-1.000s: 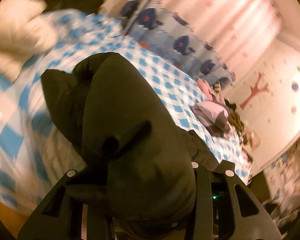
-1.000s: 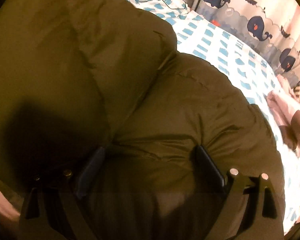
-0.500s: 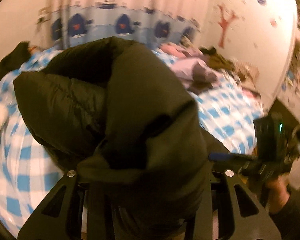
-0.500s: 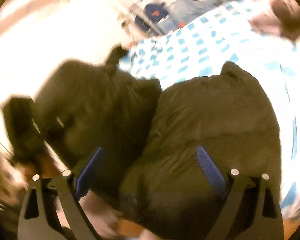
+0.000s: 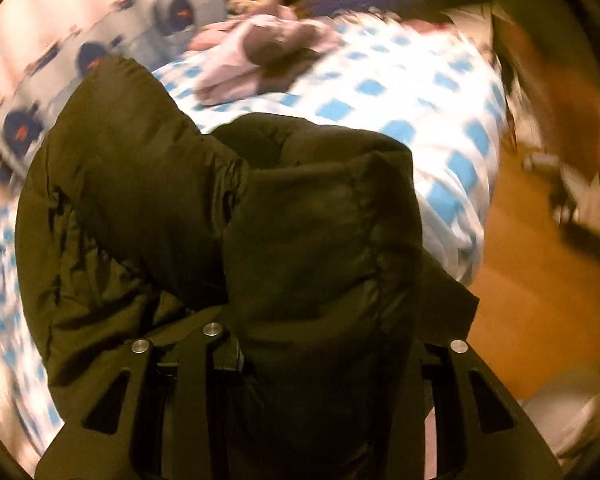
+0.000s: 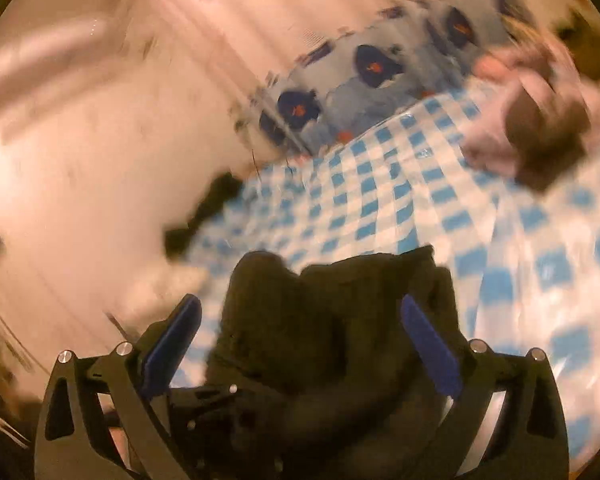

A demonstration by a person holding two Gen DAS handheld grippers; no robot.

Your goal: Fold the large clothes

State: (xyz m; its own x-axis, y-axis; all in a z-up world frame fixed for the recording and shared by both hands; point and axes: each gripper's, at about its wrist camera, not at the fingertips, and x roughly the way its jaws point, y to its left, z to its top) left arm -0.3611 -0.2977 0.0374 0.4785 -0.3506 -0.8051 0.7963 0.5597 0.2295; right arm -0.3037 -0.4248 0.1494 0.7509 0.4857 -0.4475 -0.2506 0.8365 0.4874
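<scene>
On checked bedsheet (image 5: 400, 80), puffy dark jacket (image 5: 260, 220) (bunched), blurred.

Jacket (image 5: 228, 216): bunched on the near part of the bed (image 5: 412, 92), draped over the left gripper (image 5: 320, 344).
Right gripper (image 6: 300, 344): its fingers stand either side of a jacket fold.
Clothes pile (image 5: 260, 52): farther back on the bed.
Curtain (image 6: 364, 68): behind the bed.
Floor (image 5: 532, 280): right of the bed.

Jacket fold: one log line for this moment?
left gripper: shut on jacket | right gripper: open, jacket between | bed beneath
</scene>
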